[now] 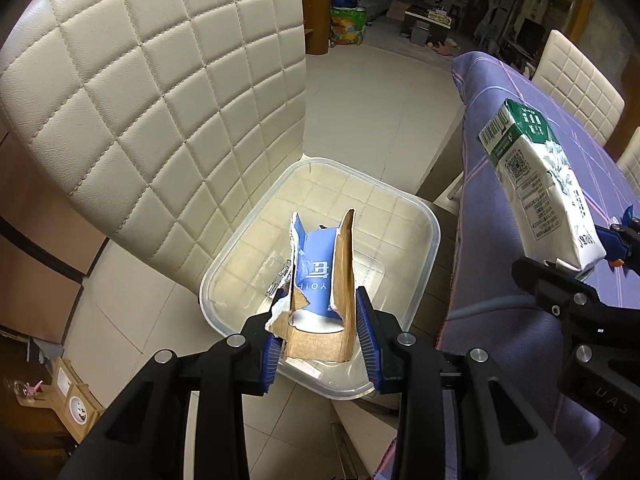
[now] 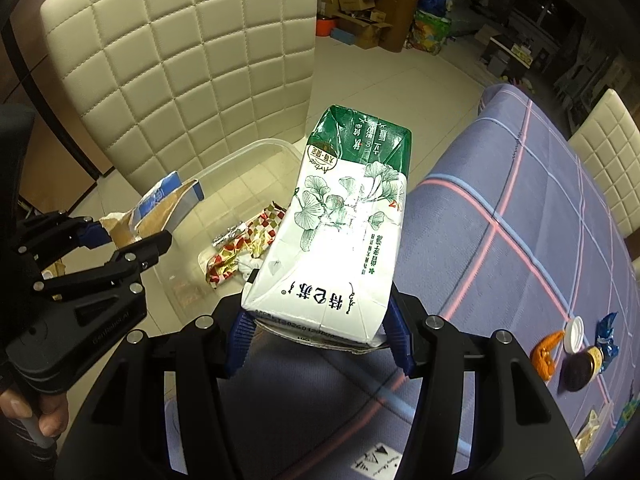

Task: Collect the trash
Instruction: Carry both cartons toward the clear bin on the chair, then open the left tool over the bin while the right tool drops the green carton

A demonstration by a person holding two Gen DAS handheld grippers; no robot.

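My left gripper has its jaws pressed on a torn piece of blue and brown cardboard. I hold it right over the clear plastic tub that sits on the white padded chair. In the right wrist view some red and gold wrappers lie in the tub already.

My right gripper has its jaws shut on the bottom end of a green and white milk carton. The carton sticks out toward 12 o'clock, above the edge of the bench with the purple cloth, just beside the tub.

At 4 o'clock on the bench lie a white cap, an orange scrap, a small dark jar and a blue wrapper, close together.
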